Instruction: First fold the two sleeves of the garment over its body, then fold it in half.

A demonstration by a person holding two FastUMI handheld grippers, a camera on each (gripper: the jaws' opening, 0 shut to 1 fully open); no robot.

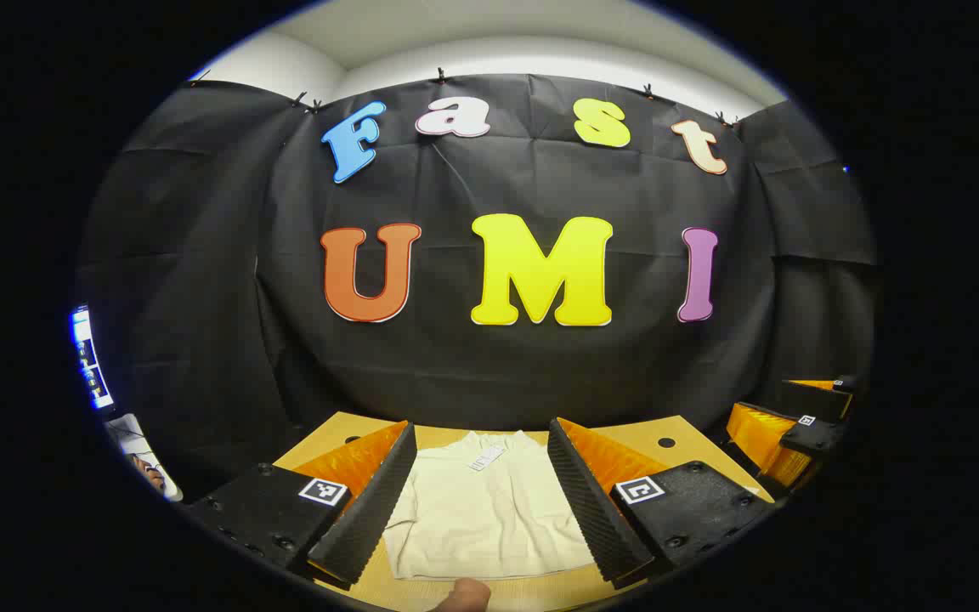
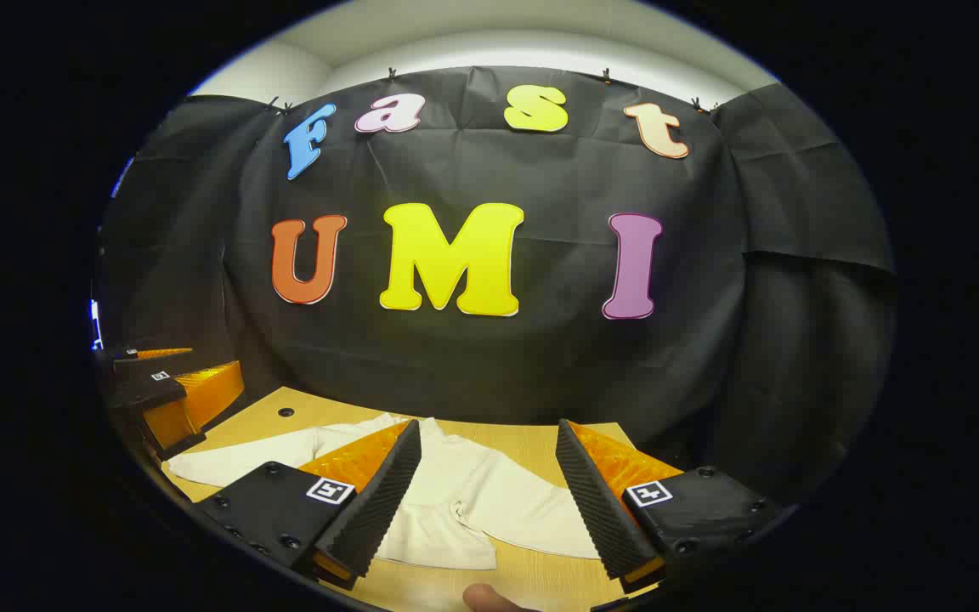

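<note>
A cream long-sleeved garment (image 1: 489, 518) lies flat on the wooden table (image 1: 693, 455), collar and label toward the far wall. My left gripper (image 1: 481, 429) hovers over its body, open, fingers wide apart and holding nothing. In the right gripper view the garment (image 2: 455, 501) has one sleeve (image 2: 234, 463) stretched out left and the other sleeve (image 2: 532, 510) angled toward the near right. My right gripper (image 2: 488, 425) hangs open above that side, empty. Each gripper shows in the other's view: the right gripper (image 1: 783, 412) at far right, the left gripper (image 2: 179, 374) at far left.
The black cloth wall stands close behind the table's far edge. Small round holes (image 1: 666, 442) (image 2: 285, 411) sit in the tabletop near the back corners. A lit screen (image 1: 90, 357) is at far left. A fingertip (image 1: 464, 595) shows at the bottom edge.
</note>
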